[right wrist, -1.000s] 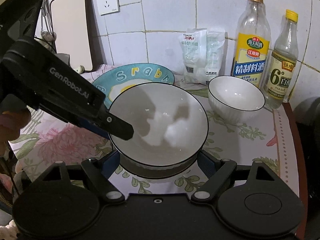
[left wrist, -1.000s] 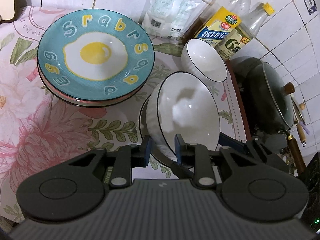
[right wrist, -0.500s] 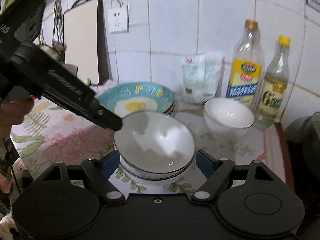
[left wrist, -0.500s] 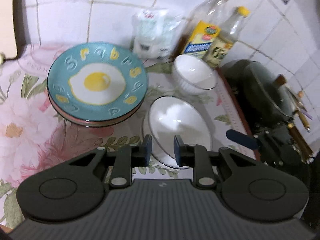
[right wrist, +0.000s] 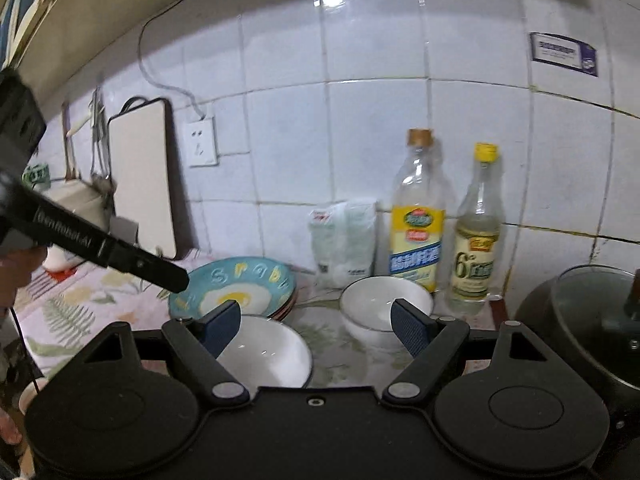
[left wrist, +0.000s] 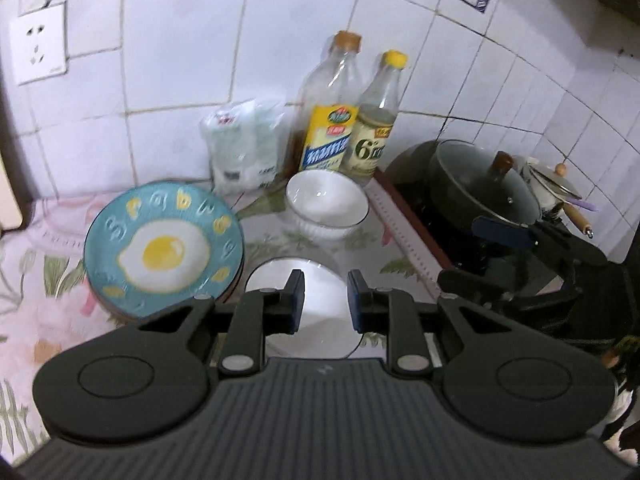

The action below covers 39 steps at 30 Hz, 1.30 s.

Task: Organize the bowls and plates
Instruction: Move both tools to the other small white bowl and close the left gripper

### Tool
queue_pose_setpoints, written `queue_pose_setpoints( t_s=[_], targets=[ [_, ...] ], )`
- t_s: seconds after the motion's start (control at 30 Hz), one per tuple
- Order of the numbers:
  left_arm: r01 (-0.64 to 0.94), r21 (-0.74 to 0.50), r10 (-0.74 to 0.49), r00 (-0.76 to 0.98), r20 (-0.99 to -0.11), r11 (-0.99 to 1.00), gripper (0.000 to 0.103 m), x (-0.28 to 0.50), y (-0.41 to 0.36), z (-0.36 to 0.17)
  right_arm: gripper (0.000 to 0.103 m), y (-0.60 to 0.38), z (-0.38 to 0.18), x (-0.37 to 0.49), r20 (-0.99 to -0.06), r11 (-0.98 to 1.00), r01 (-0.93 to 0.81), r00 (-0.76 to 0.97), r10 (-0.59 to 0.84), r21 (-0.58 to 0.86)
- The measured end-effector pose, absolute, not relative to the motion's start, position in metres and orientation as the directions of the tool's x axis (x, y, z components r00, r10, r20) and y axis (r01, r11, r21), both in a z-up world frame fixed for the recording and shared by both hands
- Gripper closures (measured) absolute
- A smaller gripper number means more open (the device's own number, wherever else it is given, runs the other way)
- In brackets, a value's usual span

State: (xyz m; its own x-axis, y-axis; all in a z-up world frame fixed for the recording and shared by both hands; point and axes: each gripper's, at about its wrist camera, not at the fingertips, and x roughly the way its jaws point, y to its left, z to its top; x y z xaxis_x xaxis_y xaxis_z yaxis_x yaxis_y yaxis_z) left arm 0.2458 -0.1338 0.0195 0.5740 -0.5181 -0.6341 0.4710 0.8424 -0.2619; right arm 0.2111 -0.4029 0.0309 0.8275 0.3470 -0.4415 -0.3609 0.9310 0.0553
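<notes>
Bowls first: the big white bowl (left wrist: 316, 312) sits on the floral tabletop (left wrist: 48, 280) under the left tongs (left wrist: 323, 294), jaws apart, gripping nothing. Small bowl (right wrist: 386, 306) at twelve o'clock by the bottles (right wrist: 418, 216). Egg plate (left wrist: 164, 248) at ten. Right tongs (right wrist: 318, 320) spread wide, empty.

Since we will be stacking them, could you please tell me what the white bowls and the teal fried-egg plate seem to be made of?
Both white black-rimmed bowls, near and far, look like glazed ceramic: glossy, bright reflections. The teal fried-egg plate likewise looks glazed ceramic, with raised letters and a shiny yolk; melamine cannot be excluded.
</notes>
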Motion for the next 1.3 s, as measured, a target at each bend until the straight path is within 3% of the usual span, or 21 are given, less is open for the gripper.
queue_pose_setpoints(
  t_s=[0.33, 0.67, 0.8, 1.13, 1.3],
  targets=[
    [0.476, -0.272, -0.520, 0.531, -0.670, 0.836, 0.071, 0.300, -0.167, 0.009, 0.018, -0.428, 0.024, 0.255, -0.492, 0.948, -0.264, 0.811, 0.318, 0.179],
    [0.412, -0.216, -0.415, 0.491, -0.766, 0.885, 0.069, 0.370, -0.195, -0.035, 0.019, -0.445, -0.015, 0.331, -0.606, 0.935, -0.123, 0.732, 0.311, 0.332],
    [0.396, -0.173, -0.370, 0.499, -0.784, 0.902, 0.069, 0.391, -0.207, -0.053, 0.030, -0.453, -0.040, 0.363, -0.674, 0.931, -0.029, 0.682, 0.285, 0.365],
    [0.356, -0.212, -0.374, 0.485, -0.790, 0.910, 0.070, 0.437, -0.217, -0.082, 0.038, -0.452, -0.071, 0.395, -0.716, 0.928, 0.037, 0.648, 0.261, 0.372],
    [0.354, -0.247, -0.401, 0.473, -0.785, 0.902, 0.072, 0.445, -0.220, -0.090, 0.059, -0.451, -0.082, 0.405, -0.734, 0.924, 0.045, 0.623, 0.271, 0.379]
  ],
)
